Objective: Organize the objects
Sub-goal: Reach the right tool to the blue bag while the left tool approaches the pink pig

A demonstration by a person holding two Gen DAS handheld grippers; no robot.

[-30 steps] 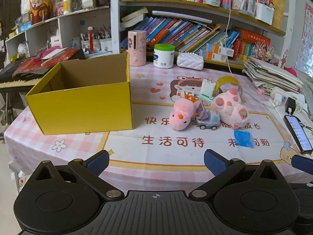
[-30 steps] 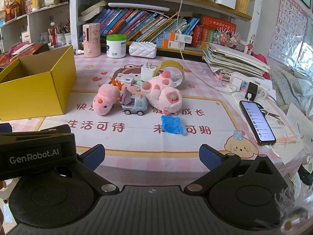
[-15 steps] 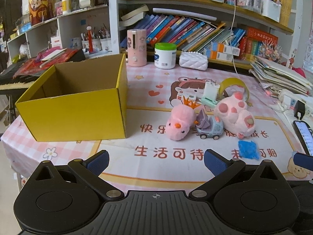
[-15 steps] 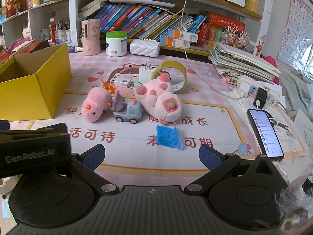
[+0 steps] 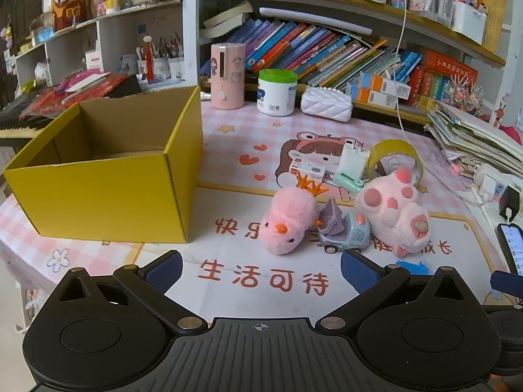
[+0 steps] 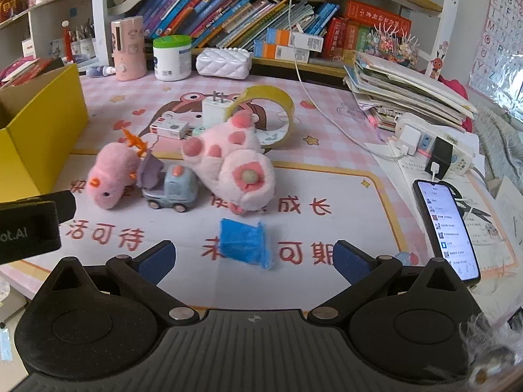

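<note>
Currently both tongs are spread wide and empty: left gripper [image 5: 260, 266], right gripper [image 6: 253, 256]. A blue wrapper [image 6: 243, 243] is seen lower centre of the right view, just ahead of the right gripper, long axis running toward the camera. Pink chick plush [image 5: 289, 219], toy car [image 5: 345, 235] and paw plush [image 5: 392, 210] are bunched touching at centre; a grab at one could drag its neighbours. Yellow box [image 5: 101, 196] sits open at left, apparently empty.
</note>
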